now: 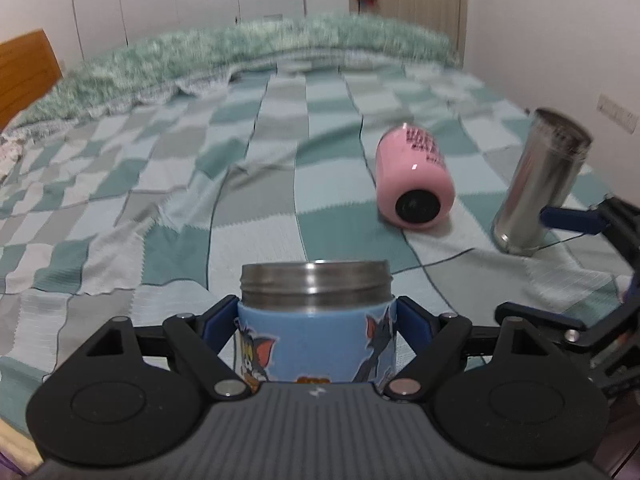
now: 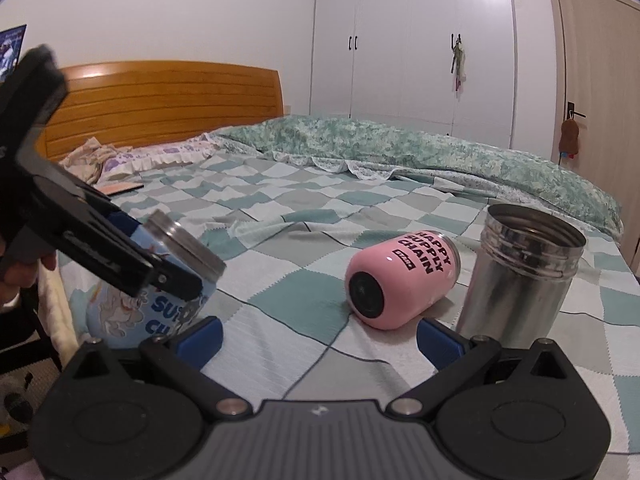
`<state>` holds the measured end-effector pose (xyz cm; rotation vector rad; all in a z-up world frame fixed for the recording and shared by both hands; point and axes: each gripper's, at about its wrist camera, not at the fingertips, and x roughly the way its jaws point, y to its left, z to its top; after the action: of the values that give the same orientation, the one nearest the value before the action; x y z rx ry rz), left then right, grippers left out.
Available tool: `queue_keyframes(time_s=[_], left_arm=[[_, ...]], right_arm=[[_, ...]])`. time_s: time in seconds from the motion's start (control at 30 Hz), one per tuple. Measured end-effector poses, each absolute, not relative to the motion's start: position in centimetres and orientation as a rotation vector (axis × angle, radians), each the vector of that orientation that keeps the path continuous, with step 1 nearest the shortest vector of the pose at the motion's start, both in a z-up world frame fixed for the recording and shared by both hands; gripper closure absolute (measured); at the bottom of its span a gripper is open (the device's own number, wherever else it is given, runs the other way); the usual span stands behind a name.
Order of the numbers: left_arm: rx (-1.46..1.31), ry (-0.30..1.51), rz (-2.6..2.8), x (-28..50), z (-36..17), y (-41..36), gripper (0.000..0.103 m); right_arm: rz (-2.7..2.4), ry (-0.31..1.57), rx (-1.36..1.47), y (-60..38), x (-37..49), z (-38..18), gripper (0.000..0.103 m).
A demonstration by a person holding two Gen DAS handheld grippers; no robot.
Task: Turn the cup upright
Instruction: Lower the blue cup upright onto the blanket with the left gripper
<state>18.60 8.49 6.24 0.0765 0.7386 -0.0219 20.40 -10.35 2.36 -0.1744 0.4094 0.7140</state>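
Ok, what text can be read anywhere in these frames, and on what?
"HAPPY SUPPLY CHAIN": pink cup, black letters on its side; the small black tag below them is too small to read.
"SU..." and "CH...": blue cup, cut off by the left gripper.
Poster at far left: unreadable.

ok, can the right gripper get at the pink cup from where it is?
Probably yes: the right gripper is open and the pink cup lies on its side just ahead, nothing between; the steel cup stands close beside it.
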Motion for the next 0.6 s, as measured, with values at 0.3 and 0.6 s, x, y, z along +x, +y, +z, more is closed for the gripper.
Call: queue_keyframes(time_s=[0.3, 0.6], left_arm=[[0.062, 0.524, 0.004, 14.8, 7.5, 9.9, 0.019], [0.090, 0.408, 0.147, 15.4, 3.4, 12.0, 0.018]], right_arm=[[0.722, 0.382, -0.153, -8.6, 18.7, 2.0, 0.000], [0.694, 0.358, -0.133, -7.4, 18.3, 1.5, 0.000]])
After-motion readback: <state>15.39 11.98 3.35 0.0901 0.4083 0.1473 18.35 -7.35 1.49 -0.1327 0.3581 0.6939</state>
